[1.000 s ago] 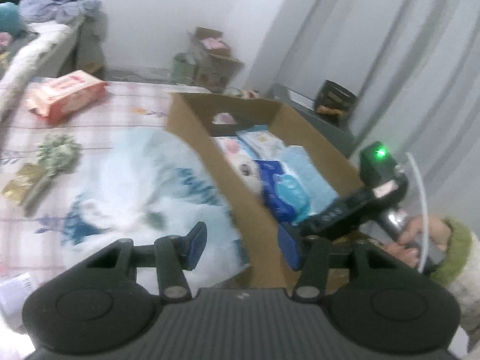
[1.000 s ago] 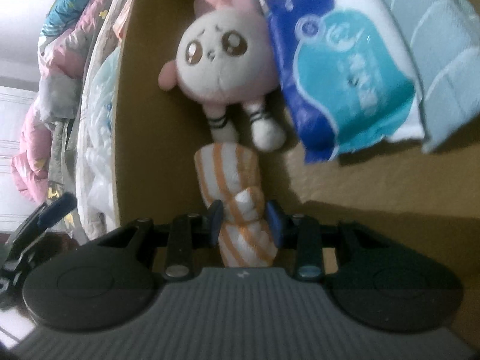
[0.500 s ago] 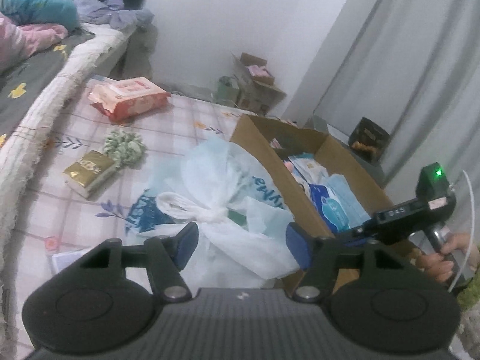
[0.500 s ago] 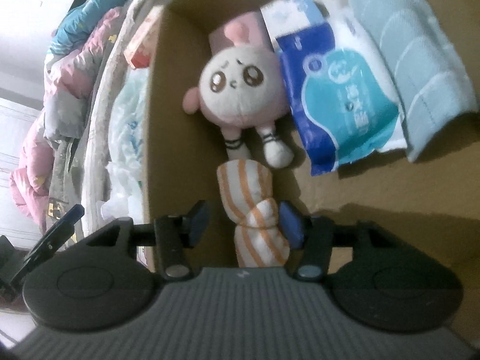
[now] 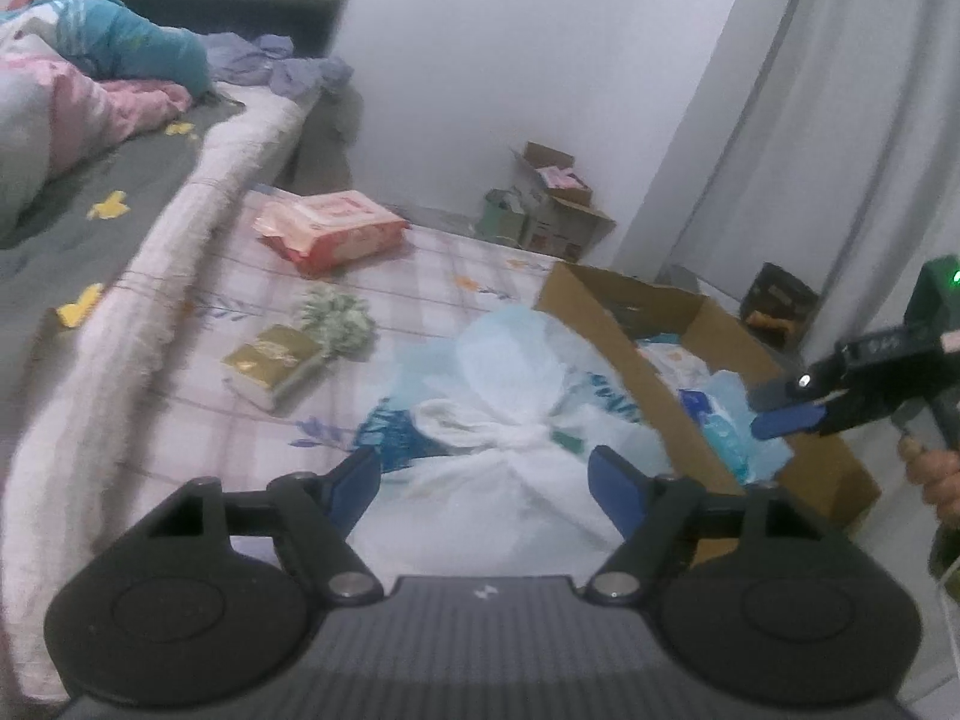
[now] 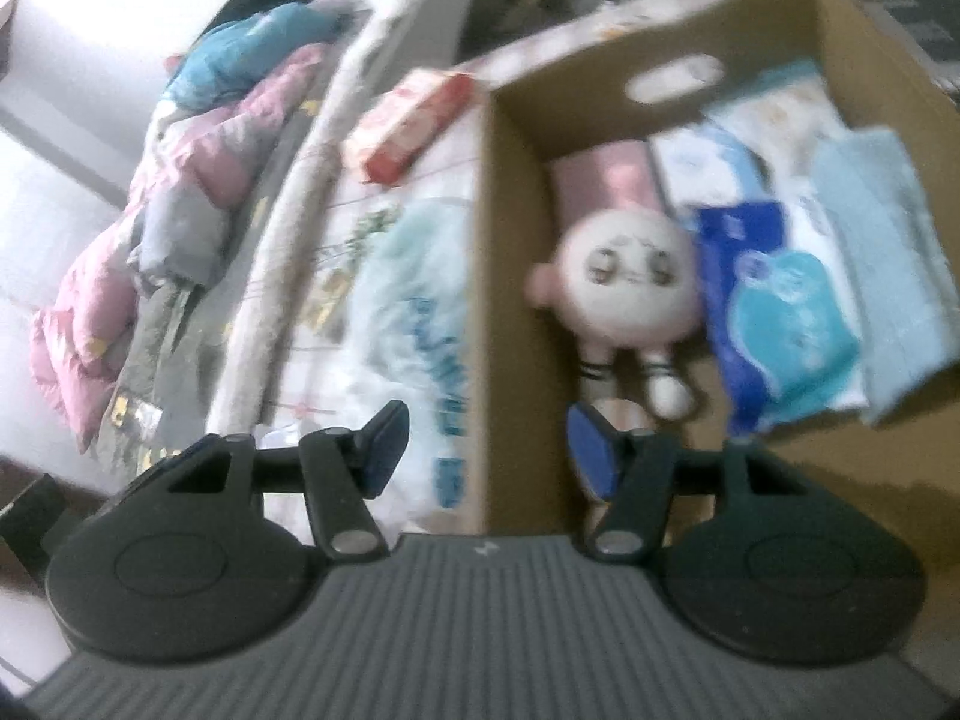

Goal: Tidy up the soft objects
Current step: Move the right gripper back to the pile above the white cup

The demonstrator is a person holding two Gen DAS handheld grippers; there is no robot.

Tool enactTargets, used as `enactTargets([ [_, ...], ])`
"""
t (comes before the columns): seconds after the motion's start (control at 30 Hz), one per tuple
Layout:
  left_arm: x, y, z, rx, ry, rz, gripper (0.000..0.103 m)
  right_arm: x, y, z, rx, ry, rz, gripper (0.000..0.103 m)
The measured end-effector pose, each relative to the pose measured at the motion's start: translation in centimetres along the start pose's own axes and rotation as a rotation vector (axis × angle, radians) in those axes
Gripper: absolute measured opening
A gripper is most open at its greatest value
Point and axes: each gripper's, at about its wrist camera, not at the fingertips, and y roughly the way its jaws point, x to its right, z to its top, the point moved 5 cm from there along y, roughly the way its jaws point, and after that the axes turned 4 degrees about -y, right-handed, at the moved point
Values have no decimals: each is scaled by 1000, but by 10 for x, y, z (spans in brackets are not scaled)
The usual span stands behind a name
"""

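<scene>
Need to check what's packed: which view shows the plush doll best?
Right wrist view: the plush doll lies face-up in the cardboard box, blurred but whole. In the left wrist view the box wall hides it.

A home bedroom; bed with rumpled quilts along one wall, grey curtains, cardboard boxes in the corner

Checked mat, on it pink pack, gold pack, green scrunchie, plastic bag, cardboard box
</scene>
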Motion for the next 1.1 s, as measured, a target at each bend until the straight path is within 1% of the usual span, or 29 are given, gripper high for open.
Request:
enactTargets([
  [0.1,-17,-3,0,5,-13,39,78,-26,10,3,-15,-45,23,60],
  [0.3,-50,-4,10,29,-45,102,78,-79,45,15,-77,-110,72,60],
  [0.43,-68,0,19,41,-10,153,78,-114,72,31,-107,-153,91,61],
  [0.6,-85,10,30,33,24,187,78,-149,109,53,-139,-185,118,62],
  [0.7,-92,14,32,24,47,208,78,-165,135,64,-169,-180,139,62],
  [0.77,-95,12,29,15,52,185,78,-174,151,66,-191,-174,149,62],
  [0.83,-93,9,24,-6,63,142,78,-182,166,62,-226,-178,170,62],
  [0.9,-92,7,15,-27,80,116,78,-191,179,54,-259,-191,185,62],
  [1.0,-88,4,-3,-68,89,107,78,-198,196,41,-312,-193,195,62],
  [1.1,-91,4,-18,-95,47,114,77,-204,212,30,-353,-190,194,62],
])
